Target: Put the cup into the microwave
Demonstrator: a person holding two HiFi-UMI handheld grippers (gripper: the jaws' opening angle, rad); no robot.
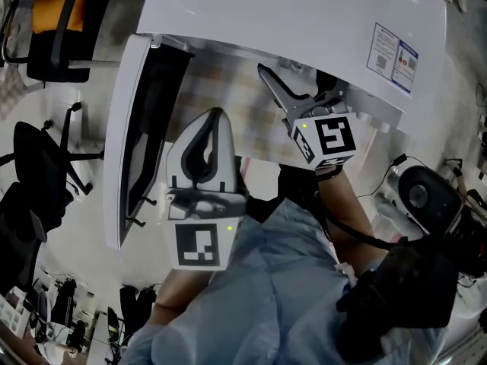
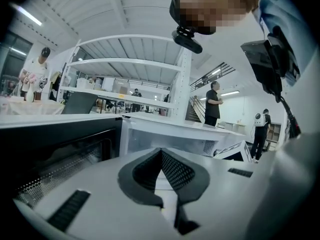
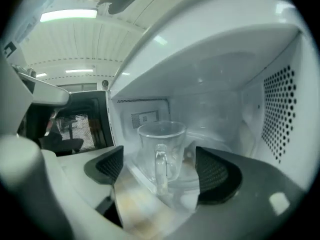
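A clear glass cup (image 3: 161, 156) stands upright inside the open microwave (image 3: 280, 109).

The microwave (image 3: 225, 49) is acting as the carrier here. In the centre of the right gripper view, a clear glass cup (image 3: 160, 151) is standing upright on the round glass tray (image 3: 222, 136) that is lying on the cavity floor, with its handle facing the camera. At the lower centre of that view, a blurred tan surface (image 3: 132, 209) is running out in front of the microwave's open mouth. In the head view the same surface (image 1: 221, 90) is showing at upper centre, under the white top of the microwave. Along the left edge of the head view, the pale floor (image 1: 84, 196) is bearing black office chairs (image 1: 42, 177).
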